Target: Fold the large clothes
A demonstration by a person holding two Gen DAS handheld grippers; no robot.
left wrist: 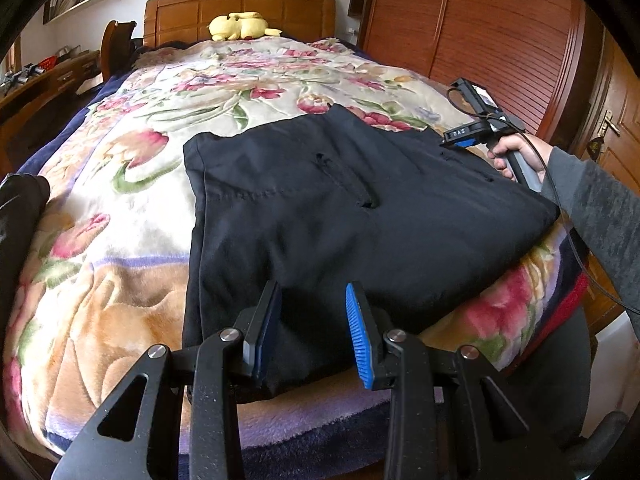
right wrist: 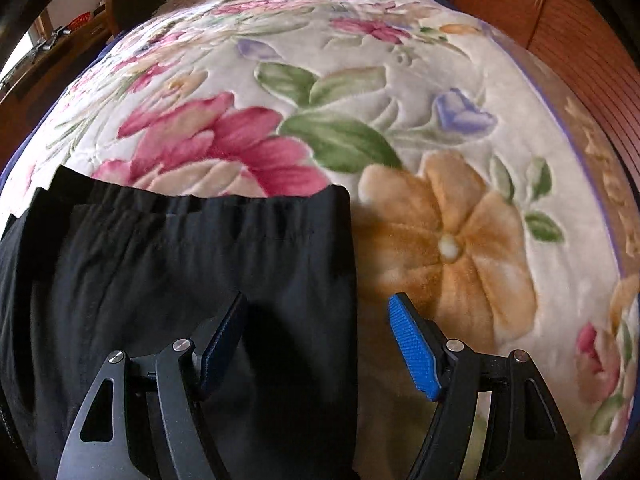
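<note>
Black trousers (left wrist: pixel 328 208) lie folded on a floral blanket on the bed. My left gripper (left wrist: pixel 312 300) is open over the near edge of the folded trousers, with cloth between its blue pads. My right gripper (right wrist: pixel 318 308) is open, straddling the right edge of the trousers (right wrist: pixel 180 280) near the elastic waistband (right wrist: pixel 200 204). The right gripper also shows in the left wrist view (left wrist: pixel 464 136), held in a hand at the far right corner of the garment.
The floral blanket (right wrist: pixel 360 100) covers the bed. A yellow plush toy (left wrist: pixel 240 26) lies by the wooden headboard (left wrist: pixel 240 8). A wooden wardrobe (left wrist: pixel 480 20) stands to the right, a desk (left wrist: pixel 44 80) to the left. A dark object (left wrist: pixel 20 208) lies at the bed's left edge.
</note>
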